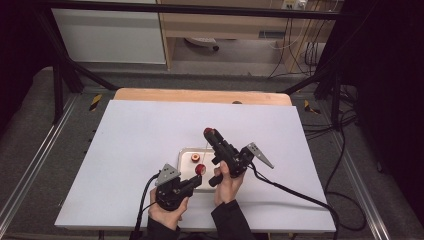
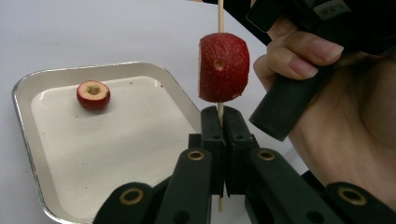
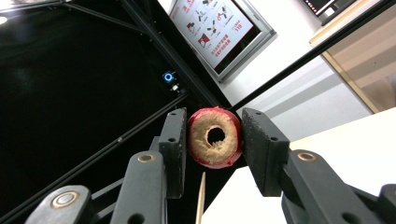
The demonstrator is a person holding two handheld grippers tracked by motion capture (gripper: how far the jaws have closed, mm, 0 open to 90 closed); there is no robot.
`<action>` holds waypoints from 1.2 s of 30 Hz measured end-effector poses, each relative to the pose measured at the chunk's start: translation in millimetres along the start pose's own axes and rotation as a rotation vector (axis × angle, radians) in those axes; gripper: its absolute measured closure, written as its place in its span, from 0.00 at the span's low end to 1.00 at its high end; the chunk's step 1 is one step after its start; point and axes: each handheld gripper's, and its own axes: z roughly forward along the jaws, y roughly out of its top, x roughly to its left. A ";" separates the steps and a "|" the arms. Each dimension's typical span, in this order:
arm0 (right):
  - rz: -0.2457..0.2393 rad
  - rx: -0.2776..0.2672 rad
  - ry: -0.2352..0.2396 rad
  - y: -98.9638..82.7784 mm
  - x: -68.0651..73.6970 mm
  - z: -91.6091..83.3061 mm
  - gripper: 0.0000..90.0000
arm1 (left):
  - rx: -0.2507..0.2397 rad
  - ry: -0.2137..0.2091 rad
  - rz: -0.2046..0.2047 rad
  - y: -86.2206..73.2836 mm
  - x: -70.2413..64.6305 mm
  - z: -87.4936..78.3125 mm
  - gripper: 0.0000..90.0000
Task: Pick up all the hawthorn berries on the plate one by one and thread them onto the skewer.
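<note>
Progress: we have 1 fruit (image 2: 223,67) on skewer (image 2: 220,14) | left hand-held gripper (image 2: 223,122) clamps skewer | right hand-held gripper (image 3: 214,140) grips cored fruit (image 3: 215,136) | tray fruit (image 2: 93,94) left.

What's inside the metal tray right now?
One cored red fruit piece lies in the shallow metal tray; the closed jaws and the right hand cover its near corner.

Three cored red fruits (one on the skewer (image 2: 223,67), one in the tray (image 2: 93,94), one clamped between jaws (image 3: 215,136)), one thin wooden skewer (image 2: 220,16), one metal tray (image 2: 28,126), and two hand-held grippers, the left gripper (image 2: 220,135) and right gripper (image 3: 212,140).
</note>
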 end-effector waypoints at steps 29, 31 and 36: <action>-0.009 0.025 0.011 -0.3 1.2 -1.0 0.69 | -0.008 -0.023 -0.021 0.9 6.0 -0.6 0.99; -0.009 0.027 0.010 -0.8 1.3 -1.1 0.69 | -0.013 -0.021 -0.023 1.0 6.3 -1.0 0.99; -0.017 0.049 0.009 -3.2 1.2 -1.7 0.69 | -0.011 -0.022 -0.037 3.4 5.8 -0.2 0.99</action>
